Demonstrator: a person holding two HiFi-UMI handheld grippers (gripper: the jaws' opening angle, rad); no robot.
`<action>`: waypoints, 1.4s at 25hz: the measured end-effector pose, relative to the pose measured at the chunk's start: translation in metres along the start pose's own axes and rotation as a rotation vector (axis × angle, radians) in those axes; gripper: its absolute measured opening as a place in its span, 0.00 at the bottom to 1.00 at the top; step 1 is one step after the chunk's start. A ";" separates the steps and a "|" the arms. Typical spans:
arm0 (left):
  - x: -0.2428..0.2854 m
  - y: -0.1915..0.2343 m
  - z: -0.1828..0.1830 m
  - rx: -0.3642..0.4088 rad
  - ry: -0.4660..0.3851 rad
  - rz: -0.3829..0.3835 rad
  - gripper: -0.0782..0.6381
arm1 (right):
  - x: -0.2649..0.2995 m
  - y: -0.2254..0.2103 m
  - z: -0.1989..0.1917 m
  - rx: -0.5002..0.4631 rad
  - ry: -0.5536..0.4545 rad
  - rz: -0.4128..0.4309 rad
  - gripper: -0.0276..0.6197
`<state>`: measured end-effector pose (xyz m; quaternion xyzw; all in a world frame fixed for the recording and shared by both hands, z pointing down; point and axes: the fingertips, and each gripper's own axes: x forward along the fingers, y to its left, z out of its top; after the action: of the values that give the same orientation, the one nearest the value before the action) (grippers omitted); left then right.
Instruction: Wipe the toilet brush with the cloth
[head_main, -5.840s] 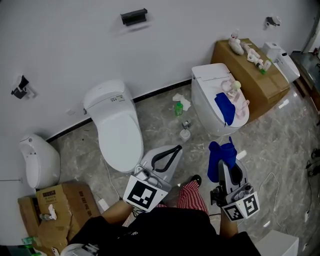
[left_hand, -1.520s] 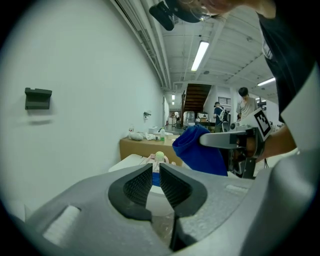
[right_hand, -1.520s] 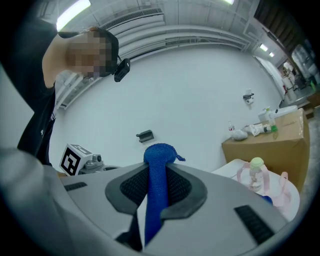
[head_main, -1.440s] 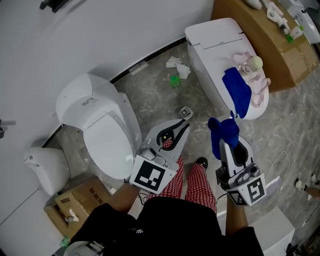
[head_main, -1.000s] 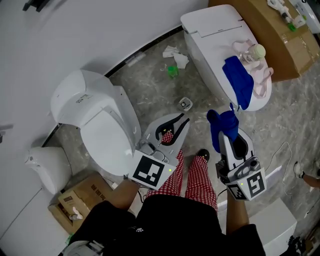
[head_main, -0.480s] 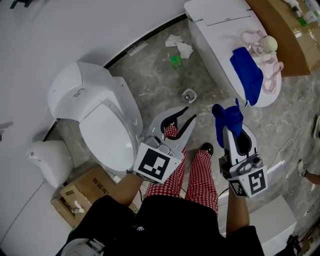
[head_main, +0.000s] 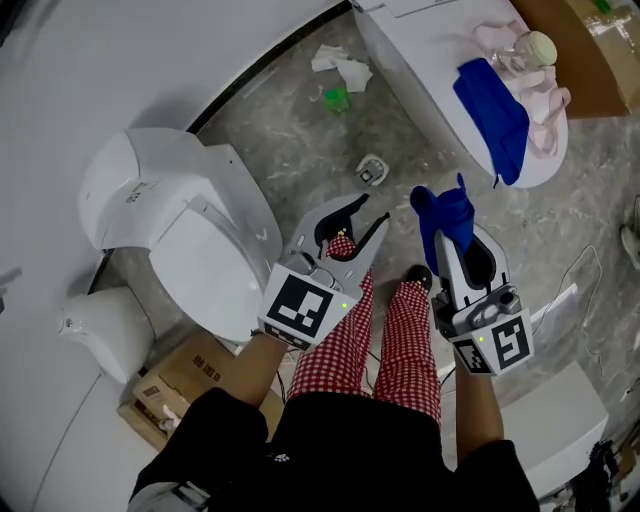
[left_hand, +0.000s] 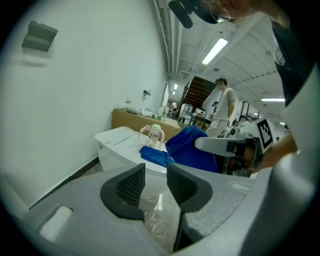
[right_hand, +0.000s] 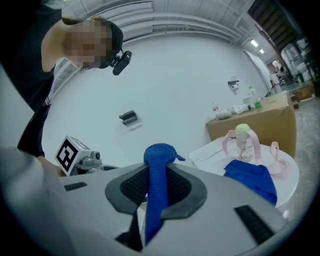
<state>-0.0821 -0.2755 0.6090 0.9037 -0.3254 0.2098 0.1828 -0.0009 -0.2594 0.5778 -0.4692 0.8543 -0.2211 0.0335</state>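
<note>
Right tool (right_hand: 156, 186) pinching cloth (right_hand: 159, 156), left tool (left_hand: 155, 183) opening (empty), bottle (head_main: 537, 47) on toilet (head_main: 420, 62)

No legible text, print on toilet (head_main: 130, 196) and cardboard box (head_main: 172, 384) too small to read

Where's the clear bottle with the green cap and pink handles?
Head view, top right: the bottle stands on the closed white toilet lid, beside the loose blue cloth.
</note>
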 end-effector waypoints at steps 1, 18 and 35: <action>0.004 0.001 -0.003 0.006 0.005 0.000 0.28 | 0.000 -0.003 -0.003 0.003 0.001 -0.004 0.14; 0.048 0.021 -0.066 0.072 0.093 0.029 0.28 | 0.030 -0.036 -0.055 -0.017 0.048 -0.066 0.14; 0.082 0.050 -0.134 0.106 0.192 0.009 0.28 | 0.059 -0.052 -0.103 -0.044 0.112 -0.121 0.14</action>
<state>-0.0928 -0.2906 0.7725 0.8864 -0.2986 0.3133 0.1643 -0.0199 -0.2964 0.7008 -0.5077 0.8295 -0.2296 -0.0380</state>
